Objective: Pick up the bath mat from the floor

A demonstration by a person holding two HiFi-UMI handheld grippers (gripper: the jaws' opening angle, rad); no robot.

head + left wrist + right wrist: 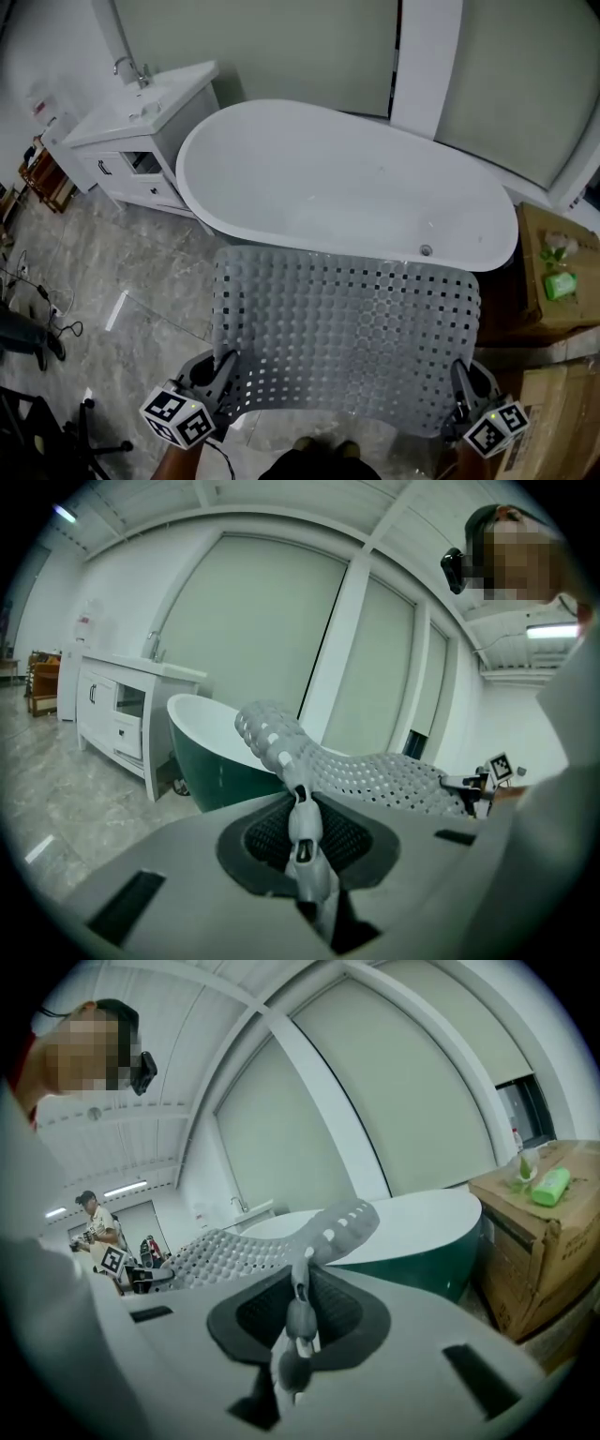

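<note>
The white bathtub (347,178) fills the far middle of the scene, with the marble-look floor (141,281) to its left. In front of it the grey bath mat (347,328) is off the floor, spread flat between the two grippers; its far edge lies over the tub's near rim in the head view, though I cannot tell whether they touch. A white vanity cabinet (141,122) stands far left; a cardboard box (553,309) sits at the right.

The left gripper (223,364) pinches the mat's near left corner, its jaws drawn narrow on the thin edge; the right gripper (459,375) does the same at the near right corner.

The mat looks light, soft and rubbery, studded and full of holes. It bows and curls beyond each pinch rather than holding flat, so it will likely flop and swing; the surface may be slick, and a thin edge could creep out of the pads. The two near corners seem the sound places to hold, gripped well in from the rim.
</note>
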